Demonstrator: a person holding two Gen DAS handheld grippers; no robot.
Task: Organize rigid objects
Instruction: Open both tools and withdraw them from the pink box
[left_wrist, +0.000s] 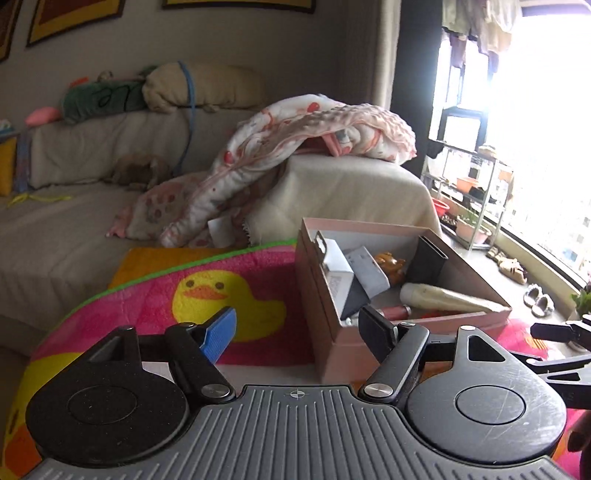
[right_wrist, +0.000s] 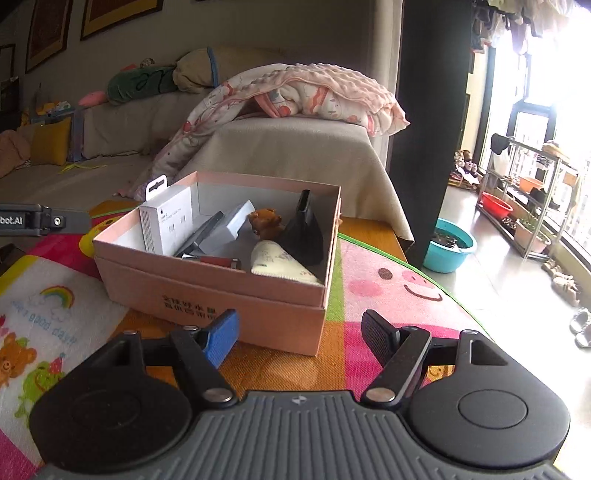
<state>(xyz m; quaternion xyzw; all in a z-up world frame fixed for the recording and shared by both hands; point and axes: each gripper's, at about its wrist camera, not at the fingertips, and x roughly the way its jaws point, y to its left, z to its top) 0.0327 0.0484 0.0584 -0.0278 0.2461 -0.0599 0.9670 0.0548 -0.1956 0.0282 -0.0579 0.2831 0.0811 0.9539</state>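
A pink cardboard box (left_wrist: 332, 295) (right_wrist: 207, 291) stands on a colourful mat. It holds a white carton (right_wrist: 166, 221), a black flared object (right_wrist: 304, 229), a cream tube (right_wrist: 280, 264), a brown figurine (right_wrist: 264, 221) and a red-capped item (right_wrist: 218, 261). My left gripper (left_wrist: 297, 326) is open and empty, just left of and before the box. My right gripper (right_wrist: 299, 332) is open and empty, in front of the box's near wall. Part of the left gripper (right_wrist: 33, 219) shows at the left edge of the right wrist view.
The box sits on a table covered by a duck-and-pig mat (left_wrist: 229, 291) (right_wrist: 388, 284). A sofa with a pink blanket (left_wrist: 295, 147) lies behind. A blue basin (right_wrist: 448, 245) and a metal rack (right_wrist: 528, 199) stand on the floor at right, by the window.
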